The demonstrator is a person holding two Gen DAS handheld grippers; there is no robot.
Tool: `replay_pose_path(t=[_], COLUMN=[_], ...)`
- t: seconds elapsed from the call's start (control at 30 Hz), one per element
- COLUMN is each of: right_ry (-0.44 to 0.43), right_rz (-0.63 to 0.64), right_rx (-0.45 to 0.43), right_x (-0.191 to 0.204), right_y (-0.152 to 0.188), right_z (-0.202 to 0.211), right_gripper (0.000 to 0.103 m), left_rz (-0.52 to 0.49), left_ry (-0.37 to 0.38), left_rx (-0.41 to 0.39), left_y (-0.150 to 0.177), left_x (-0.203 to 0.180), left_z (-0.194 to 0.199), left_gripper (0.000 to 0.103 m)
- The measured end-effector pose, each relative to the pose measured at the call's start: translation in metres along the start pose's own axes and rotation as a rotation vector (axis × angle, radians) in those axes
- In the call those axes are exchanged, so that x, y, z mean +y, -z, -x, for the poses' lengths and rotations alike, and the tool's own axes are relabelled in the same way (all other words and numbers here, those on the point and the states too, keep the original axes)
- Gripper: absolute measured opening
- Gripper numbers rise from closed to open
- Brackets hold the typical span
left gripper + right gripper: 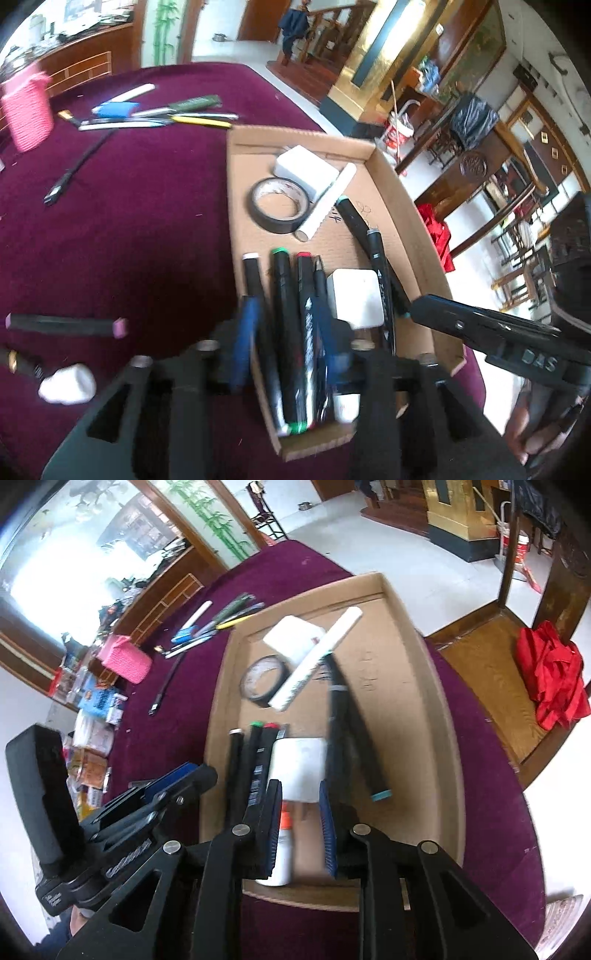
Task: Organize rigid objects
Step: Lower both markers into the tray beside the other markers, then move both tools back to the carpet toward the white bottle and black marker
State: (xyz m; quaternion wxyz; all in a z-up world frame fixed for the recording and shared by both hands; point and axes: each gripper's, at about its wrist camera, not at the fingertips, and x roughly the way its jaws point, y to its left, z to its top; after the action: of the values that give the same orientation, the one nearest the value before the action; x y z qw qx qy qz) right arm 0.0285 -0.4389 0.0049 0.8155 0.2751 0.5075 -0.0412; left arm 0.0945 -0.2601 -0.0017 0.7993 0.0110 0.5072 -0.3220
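A shallow cardboard box [406,206] [443,720] lies on the purple tablecloth. It holds a row of black markers [286,332] [255,760], two white adapter blocks [356,299] [306,168], a black tape roll [280,206] [260,681], a white tube [327,203] [317,657] and a black marker with a teal end [365,753]. My left gripper [290,332] hangs open over the marker row; its blue pads stand either side without pressing. My right gripper [301,830] hovers over the box's near end, its pads slightly apart and empty, with a white bottle [282,849] lying below.
Outside the box lie a pile of pens [159,114], a black cable [74,170], a black marker with pink ends [66,325] and a white lump [66,384]. A pink basket [27,110] stands far left. A wooden chair with red cloth [550,675] is beyond the table's right edge.
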Motion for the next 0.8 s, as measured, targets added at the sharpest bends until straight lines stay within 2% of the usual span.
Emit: replay_pose_path(t=[0.03,0.23,0.5,0.67,0.8], right_ry=[-0.012,-0.060,-0.136,-0.148,-0.129], right_rz=[0.008,0.093,0.310,0.435,0.475], right_rx=[0.003,0.053,0.189,0.236,0.273], right_x=[0.006,0.051,0.140,0.189,0.213], right_y=[0.001,0.012,0.034,0.035,0.031], right_z=[-0.001,-0.017,-0.063,-0.095,-0.129], right_gripper=[0.018,0.018,0.018,0.018,0.018], left_rz=[0.013,0.101,0.295,0.423,0.462], left_ry=[0.001,-0.031,-0.141,-0.199,-0.235], left_rx=[-0.014,-0.044,-0.058,-0.061,-0.076], left_y=[0.004,0.036,0.103,0.141,0.162], left_x=[0.006,0.048,0.131,0.173,0.189], left_z=[0.008,0.052,0.100,0.121,0.138], left_gripper=[0.046,0.046,0.046,0.046,0.046])
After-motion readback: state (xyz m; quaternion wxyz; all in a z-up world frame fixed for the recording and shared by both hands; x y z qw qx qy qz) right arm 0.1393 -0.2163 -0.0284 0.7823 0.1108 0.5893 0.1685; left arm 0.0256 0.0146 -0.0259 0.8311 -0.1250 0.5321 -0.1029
